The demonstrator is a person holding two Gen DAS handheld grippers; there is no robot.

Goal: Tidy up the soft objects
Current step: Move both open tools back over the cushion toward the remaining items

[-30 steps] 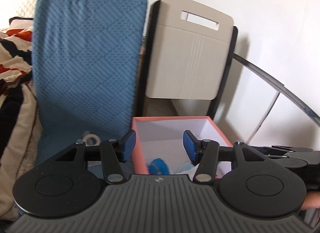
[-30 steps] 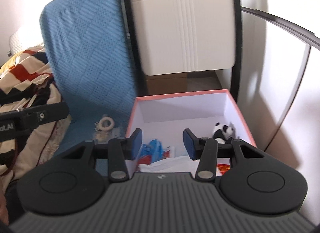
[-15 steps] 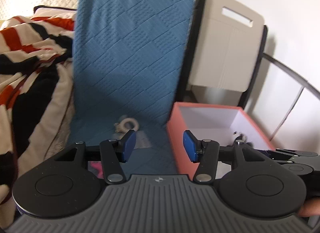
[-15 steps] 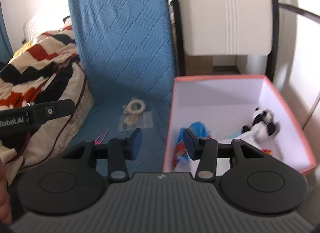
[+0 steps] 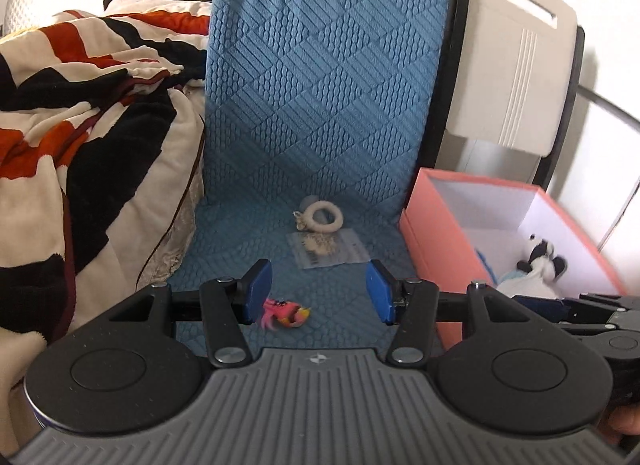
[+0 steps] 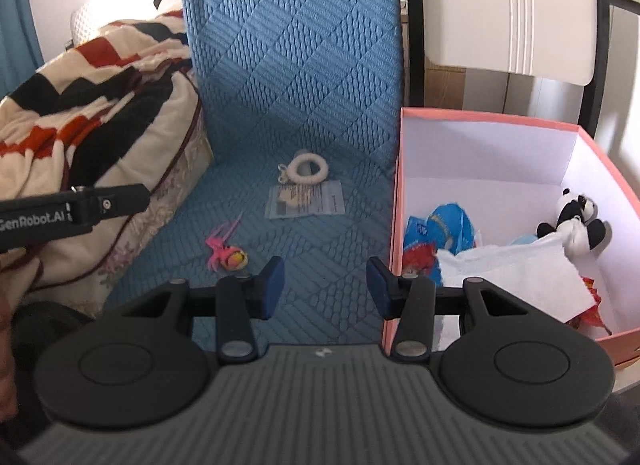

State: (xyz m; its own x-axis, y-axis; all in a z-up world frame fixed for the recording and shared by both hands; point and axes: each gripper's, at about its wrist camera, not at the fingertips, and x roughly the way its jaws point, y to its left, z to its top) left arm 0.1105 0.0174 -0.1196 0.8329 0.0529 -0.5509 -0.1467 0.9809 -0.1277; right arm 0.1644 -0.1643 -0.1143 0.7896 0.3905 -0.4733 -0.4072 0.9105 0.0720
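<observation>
Three small soft things are seen lying loose on the blue quilted mat (image 6: 304,113): a pink fuzzy toy (image 6: 227,254) at lower left of centre in the right wrist view, a cream fluffy ring (image 6: 307,170) near the middle, and a flat clear packet (image 6: 307,203) just below the ring. Each is judged light and yielding (the packet possibly slippery). The toy would best be pinched across its round body, the ring across one side of its loop. The pink box (image 6: 394,225) at right already holds a panda plush (image 6: 576,215). Both grippers are pointed forward and tilted downward over the mat. The left gripper (image 5: 319,291) is held partly open and empty, the toy (image 5: 285,310) just below its left pad; the right gripper (image 6: 326,286) is likewise partly open, with nothing gripped.
</observation>
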